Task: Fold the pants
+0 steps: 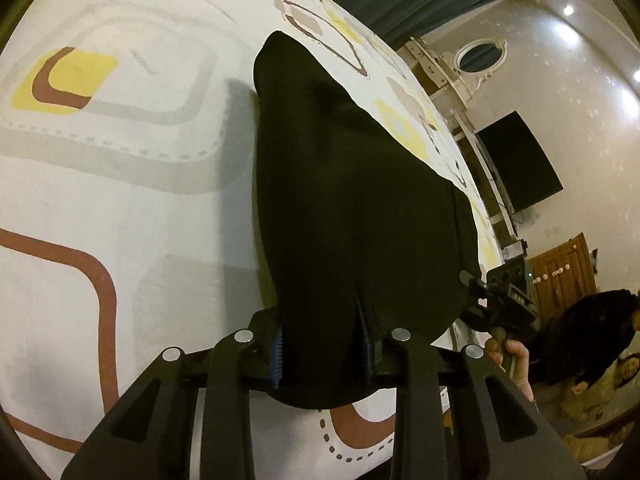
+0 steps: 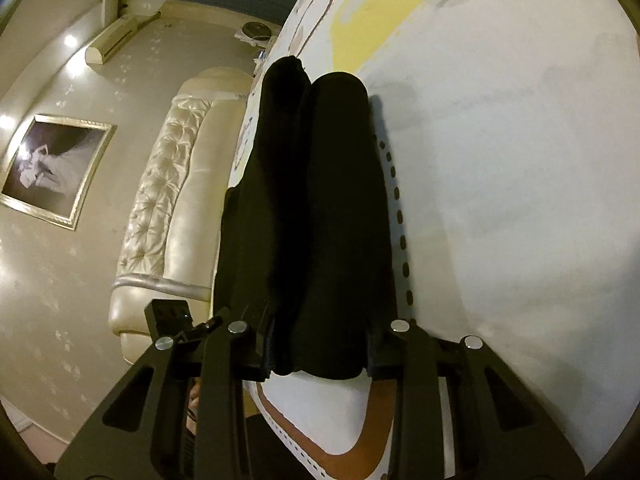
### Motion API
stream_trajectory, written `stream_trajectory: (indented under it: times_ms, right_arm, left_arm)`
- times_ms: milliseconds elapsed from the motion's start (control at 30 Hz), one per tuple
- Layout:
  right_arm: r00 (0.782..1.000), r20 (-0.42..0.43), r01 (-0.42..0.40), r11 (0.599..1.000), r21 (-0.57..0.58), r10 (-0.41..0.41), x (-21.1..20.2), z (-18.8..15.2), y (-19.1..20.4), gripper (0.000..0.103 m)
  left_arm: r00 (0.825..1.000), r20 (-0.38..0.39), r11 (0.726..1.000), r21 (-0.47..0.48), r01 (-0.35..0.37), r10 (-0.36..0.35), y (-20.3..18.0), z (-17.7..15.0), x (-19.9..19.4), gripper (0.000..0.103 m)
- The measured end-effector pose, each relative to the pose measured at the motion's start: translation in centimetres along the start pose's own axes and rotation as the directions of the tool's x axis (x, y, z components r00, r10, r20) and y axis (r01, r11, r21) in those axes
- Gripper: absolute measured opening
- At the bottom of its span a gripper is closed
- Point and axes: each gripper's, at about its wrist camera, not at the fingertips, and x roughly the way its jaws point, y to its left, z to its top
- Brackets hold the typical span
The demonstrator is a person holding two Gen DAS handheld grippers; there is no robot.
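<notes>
Black pants (image 1: 340,184) lie on a patterned bed sheet (image 1: 120,168) and stretch away from the camera. My left gripper (image 1: 324,354) is shut on the near edge of the pants, with the cloth bunched between its pads. In the right wrist view the same black pants (image 2: 320,208) run forward as two long rolls of cloth. My right gripper (image 2: 320,354) is shut on their near end. The right gripper (image 1: 496,300), held by a hand, shows at the pants' right corner in the left wrist view. The left gripper's tip (image 2: 172,316) shows at the left in the right wrist view.
The bed sheet (image 2: 500,200) spreads wide to the right of the pants. A cream tufted headboard (image 2: 168,200) and a framed picture (image 2: 56,168) stand to the left. A dark screen (image 1: 516,160), a wooden door (image 1: 560,276) and a person's dark hair (image 1: 592,328) lie beyond the bed's edge.
</notes>
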Motion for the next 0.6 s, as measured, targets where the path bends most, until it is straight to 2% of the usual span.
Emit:
stream_trajectory:
  times_ms: [400, 500, 567, 600]
  right_arm:
    - [1.0, -0.004, -0.013, 1.0, 0.011, 0.013, -0.3, 0.1, -0.2, 0.031]
    - [0.999, 0.006, -0.034, 0.999, 0.031, 0.034, -0.6, 0.1, -0.7, 0.031]
    - [0.998, 0.019, -0.055, 0.997, 0.05, 0.054, -0.9, 0.0, -1.1, 0.033]
    - [0.997, 0.029, -0.069, 0.995, 0.065, 0.067, -1.1, -0.1, -1.3, 0.033]
  left_arm:
    - [1.0, 0.004, 1.0, 0.003, 0.004, -0.004, 0.2, -0.5, -0.1, 0.032]
    - [1.0, 0.01, 1.0, 0.013, -0.007, 0.007, 0.4, -1.3, -0.8, 0.043]
    - [0.999, 0.031, 0.999, 0.023, -0.045, 0.044, 0.0, -1.5, -1.1, 0.06]
    - [0.997, 0.042, 0.997, 0.034, -0.067, 0.066, -0.2, -1.7, -1.3, 0.063]
